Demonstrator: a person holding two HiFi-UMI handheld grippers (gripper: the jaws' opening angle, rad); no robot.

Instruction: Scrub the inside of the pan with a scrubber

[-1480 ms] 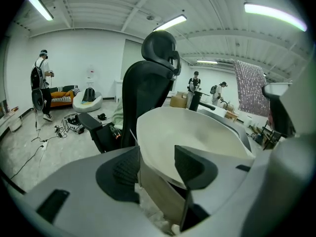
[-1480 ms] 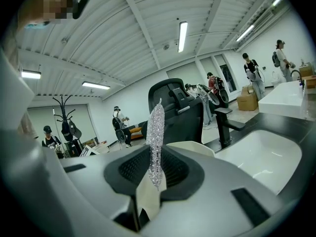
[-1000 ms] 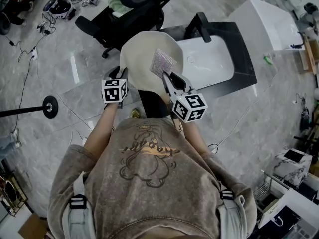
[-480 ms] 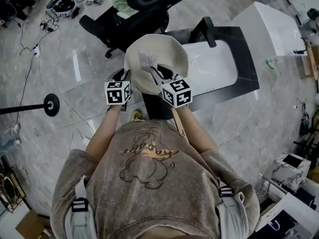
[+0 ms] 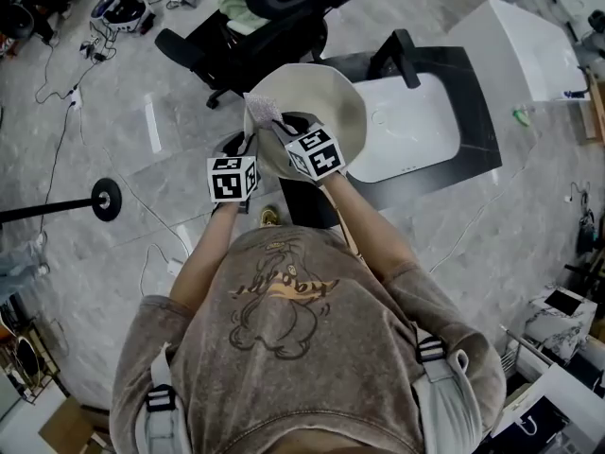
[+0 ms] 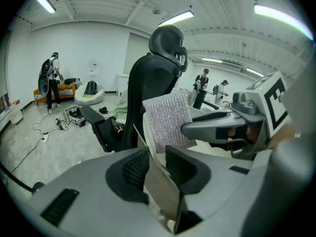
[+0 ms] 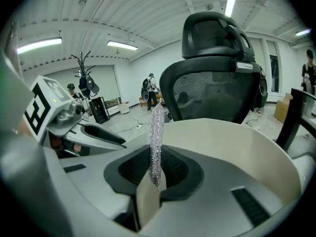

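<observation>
Two grippers engaged, both loaded. Left gripper (image 6: 157, 157): jaws clamped on the near edge of the pan (image 5: 326, 93), which shows edge-on as a thin plate between the pads. Right gripper (image 7: 155, 171): jaws closed on the lower end of the scrubber (image 7: 156, 127), which stands up flat out of them. (Inspector)

Where is the pan, for the record? (Operator)

It is in front of the person, just beside the white sink (image 5: 416, 126), with its hollow turned toward the right gripper. Whether anything supports it from below is not shown. The scrubber is inside the hollow, at the left wall near the rim. No view confirms that it is touching the wall. (Inspector)

Recommendation for the stroke? (Operator)

First, lay the scrubber's broad face against the wall, not its thin edge. It is pinched at one end only and looks limp, so in my judgement it will fold if pushed end-on. Drag it instead. Second, the pan is gripped at a single point on its edge and will likely pivot under pressure, so press moderately and brace with the left gripper against each pass. Third, work in overlapping arcs from the left wall across the base to the far side. Keep the right jaws' hard tips off the pan's surface. (Inspector)
</observation>
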